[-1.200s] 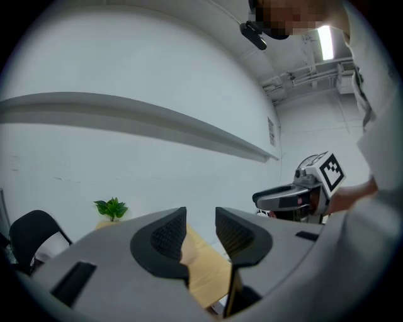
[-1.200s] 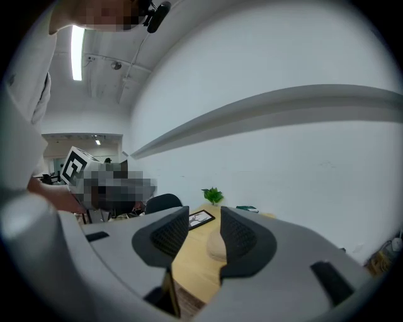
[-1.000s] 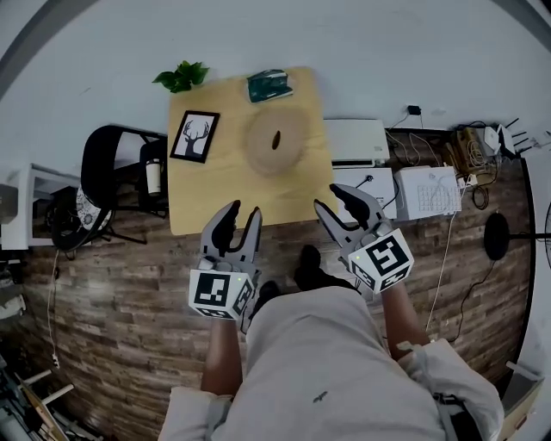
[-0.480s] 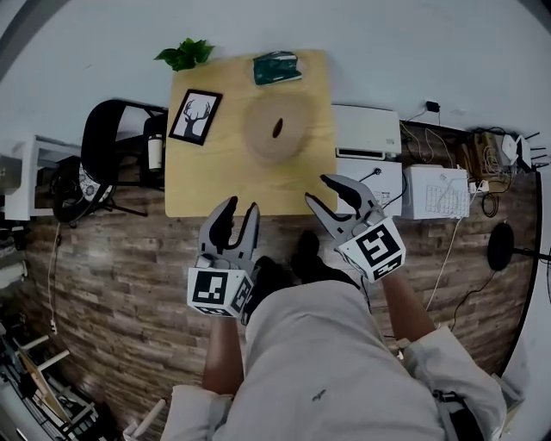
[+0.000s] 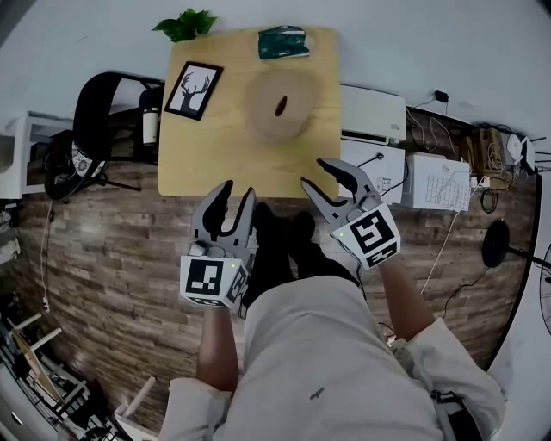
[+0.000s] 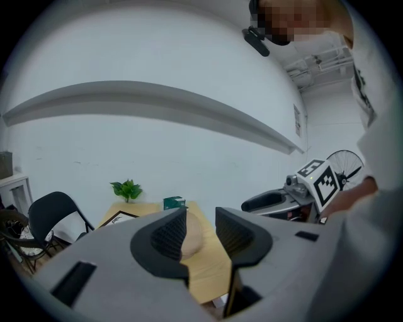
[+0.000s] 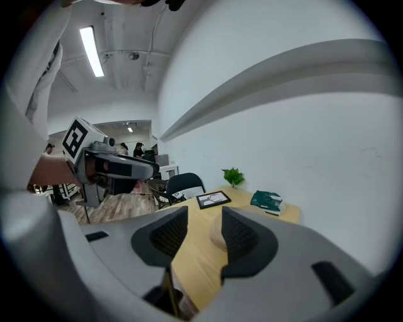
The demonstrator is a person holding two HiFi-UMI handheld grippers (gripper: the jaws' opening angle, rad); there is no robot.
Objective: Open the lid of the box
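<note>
A pale wall (image 5: 448, 43) fills the top of the head view, and a wood-plank floor (image 5: 112, 258) fills the middle. A light wooden table (image 5: 215, 155) stands against the wall at twelve o'clock. The person (image 5: 318, 362), in pale clothing, fills six o'clock. A black chair (image 5: 95, 112) sits at the table's nine o'clock side.

The left gripper (image 5: 237, 191) hovers just off the table's near edge, at seven o'clock from the box. Its jaws stand apart with nothing between them. The right gripper (image 5: 313, 172) hovers over the same edge at five o'clock from the box. Its jaws have just been opening and now stand wide, also with nothing between them.

The box (image 5: 280, 105) is round and wooden, its lid on and a dark mark at the lid's centre. It rests on the far right part of the table, well apart from both grippers.

A framed deer picture (image 5: 193, 89) lies at nine o'clock from the box. A dark green packet (image 5: 284, 41) lies at twelve o'clock from it. A small green plant (image 5: 185, 23) sits at eleven o'clock, at the table's far corner.
</note>
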